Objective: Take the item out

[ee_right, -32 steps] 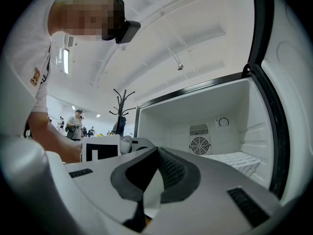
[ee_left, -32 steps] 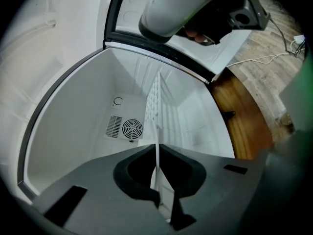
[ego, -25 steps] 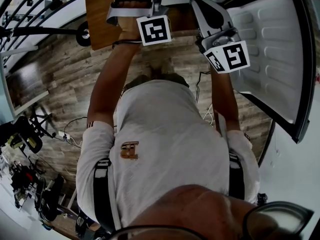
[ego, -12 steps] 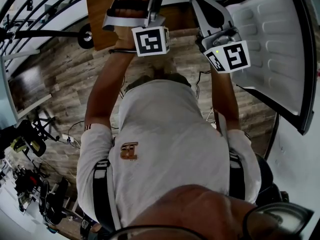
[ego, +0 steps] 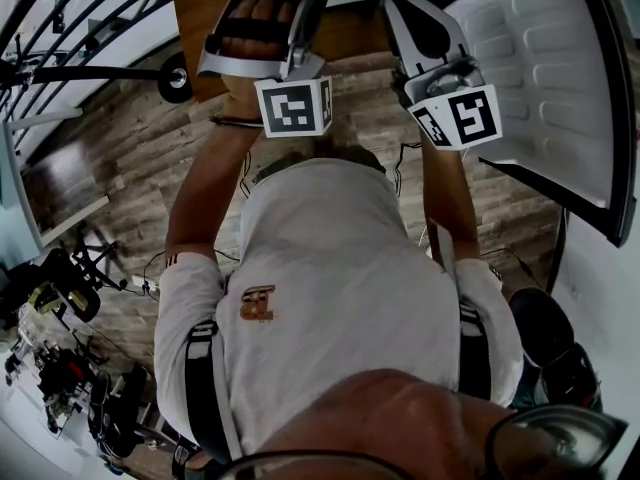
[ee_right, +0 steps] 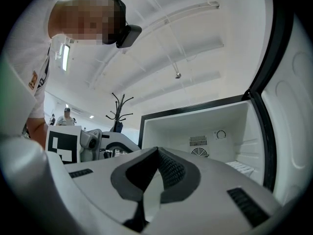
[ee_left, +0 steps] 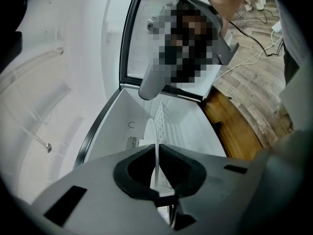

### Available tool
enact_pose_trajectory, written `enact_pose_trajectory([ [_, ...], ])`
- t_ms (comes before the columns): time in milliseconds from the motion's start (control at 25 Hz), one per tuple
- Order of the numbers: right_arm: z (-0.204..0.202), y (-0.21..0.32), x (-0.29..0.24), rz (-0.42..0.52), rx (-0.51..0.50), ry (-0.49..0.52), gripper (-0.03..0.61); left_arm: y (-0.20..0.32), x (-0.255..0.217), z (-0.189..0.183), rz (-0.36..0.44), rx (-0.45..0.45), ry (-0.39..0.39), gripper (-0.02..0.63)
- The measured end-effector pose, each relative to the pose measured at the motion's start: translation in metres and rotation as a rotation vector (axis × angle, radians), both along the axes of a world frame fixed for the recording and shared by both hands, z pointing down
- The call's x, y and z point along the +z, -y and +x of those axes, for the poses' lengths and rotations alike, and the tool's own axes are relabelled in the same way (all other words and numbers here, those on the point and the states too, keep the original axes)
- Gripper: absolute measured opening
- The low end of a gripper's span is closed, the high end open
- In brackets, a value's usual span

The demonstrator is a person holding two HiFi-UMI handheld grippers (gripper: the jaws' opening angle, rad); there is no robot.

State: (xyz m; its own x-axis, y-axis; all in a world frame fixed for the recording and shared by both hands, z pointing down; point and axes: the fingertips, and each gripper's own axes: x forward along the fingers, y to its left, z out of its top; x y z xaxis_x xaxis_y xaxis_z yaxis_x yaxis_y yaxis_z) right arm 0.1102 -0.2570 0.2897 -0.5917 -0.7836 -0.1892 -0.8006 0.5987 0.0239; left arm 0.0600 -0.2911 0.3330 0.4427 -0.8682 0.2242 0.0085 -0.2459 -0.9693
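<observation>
A small white fridge stands open in front of me. Its inside [ee_right: 195, 126] shows a round vent, a dial and a wire shelf [ee_right: 242, 166]; I see no item in it. The ribbed inner side of its door [ego: 555, 78] swings out to the right. My left gripper [ee_left: 157, 148] points into the compartment [ee_left: 122, 126], jaws shut with only a thin slit and nothing between them. My right gripper [ee_right: 157, 151] is also shut and empty, aimed at the fridge opening. In the head view both grippers, left [ego: 262, 33] and right [ego: 425, 33], are held up side by side.
The fridge sits on a brown wooden top [ee_left: 234, 131], also seen in the head view [ego: 205, 28]. Wood-plank floor [ego: 130, 138] lies below, with cables [ee_left: 254, 28] on it. A coat stand [ee_right: 120, 109] and a distant person [ee_right: 63, 116] are behind.
My left gripper has drawn back toward my body, its marker cube lower in the head view. The right gripper has hardly moved. Both stay shut.
</observation>
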Motion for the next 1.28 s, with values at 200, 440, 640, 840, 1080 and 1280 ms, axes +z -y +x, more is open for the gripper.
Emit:
enact_pose_trajectory([
  [200, -0.004, -0.013, -0.006, 0.005, 0.012, -0.002, 0.032, -0.018, -0.009, -0.003, 0.004, 0.024, -0.012, 0.032],
  [440, -0.008, -0.031, -0.005, 0.007, 0.021, -0.007, 0.032, -0.041, -0.009, -0.002, 0.005, 0.049, -0.014, 0.032],
  [640, -0.013, -0.035, -0.002, 0.005, 0.022, -0.010, 0.032, -0.045, -0.007, -0.005, 0.006, 0.055, -0.017, 0.032],
  [840, -0.009, -0.037, -0.010, 0.004, 0.026, -0.012, 0.032, -0.047, -0.017, 0.000, 0.008, 0.069, -0.017, 0.032],
  [1080, -0.009, -0.037, -0.013, 0.004, 0.028, -0.015, 0.032, -0.047, -0.021, 0.002, 0.012, 0.082, -0.014, 0.032],
  [1280, -0.009, -0.041, -0.014, 0.004, 0.025, -0.017, 0.032, -0.051, -0.022, 0.004, 0.010, 0.087, -0.010, 0.032],
])
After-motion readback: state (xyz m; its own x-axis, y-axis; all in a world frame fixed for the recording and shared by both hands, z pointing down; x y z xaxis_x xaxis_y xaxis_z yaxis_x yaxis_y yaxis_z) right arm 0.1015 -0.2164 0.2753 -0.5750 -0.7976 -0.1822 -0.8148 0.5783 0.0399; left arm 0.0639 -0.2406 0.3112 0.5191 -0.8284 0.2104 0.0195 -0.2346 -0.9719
